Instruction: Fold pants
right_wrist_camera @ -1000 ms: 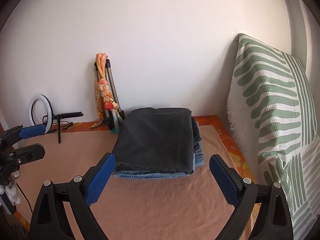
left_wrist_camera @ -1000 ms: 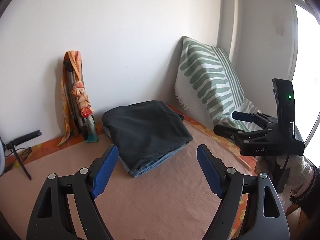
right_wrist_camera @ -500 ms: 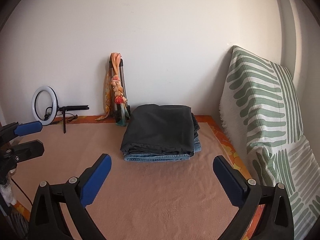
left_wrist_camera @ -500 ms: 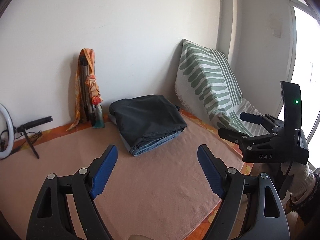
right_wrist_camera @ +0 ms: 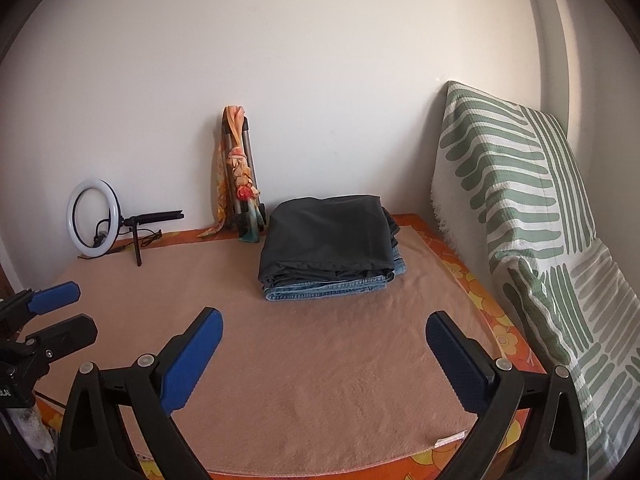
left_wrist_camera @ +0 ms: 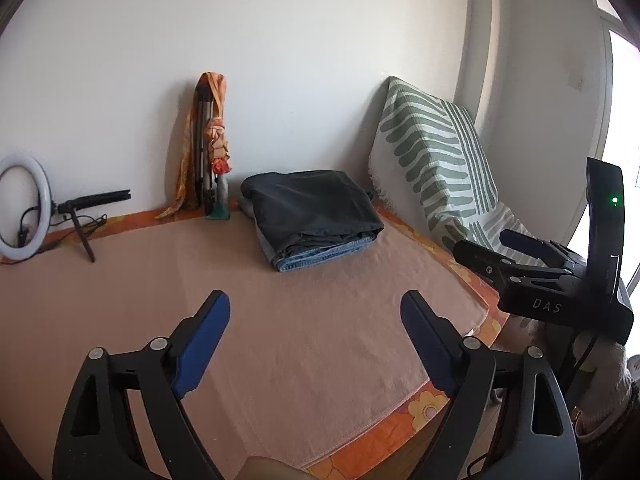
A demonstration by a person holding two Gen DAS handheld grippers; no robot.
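Both pairs of blue-padded fingers stood spread wide and empty, the left gripper [left_wrist_camera: 316, 316] and the right gripper [right_wrist_camera: 324, 334] each hanging above the bare pink blanket [right_wrist_camera: 320, 380] near its front edge. Folding looked finished: the dark pants [right_wrist_camera: 328, 236] lay as a squared bundle on top of folded jeans [right_wrist_camera: 332, 290] toward the back wall, with nothing loose left to turn over. That stack sat well apart from either gripper, straight ahead of the right one and ahead-right of the left.

White wall [right_wrist_camera: 320, 80] behind. Peach blanket [right_wrist_camera: 320, 380] over orange floral mattress [right_wrist_camera: 496, 332]. Green-striped cushion [right_wrist_camera: 512, 184] at right. Ring light [right_wrist_camera: 94, 218] and scarf-draped tripod [right_wrist_camera: 240, 176] against wall. Bright window [left_wrist_camera: 624, 140] far right.
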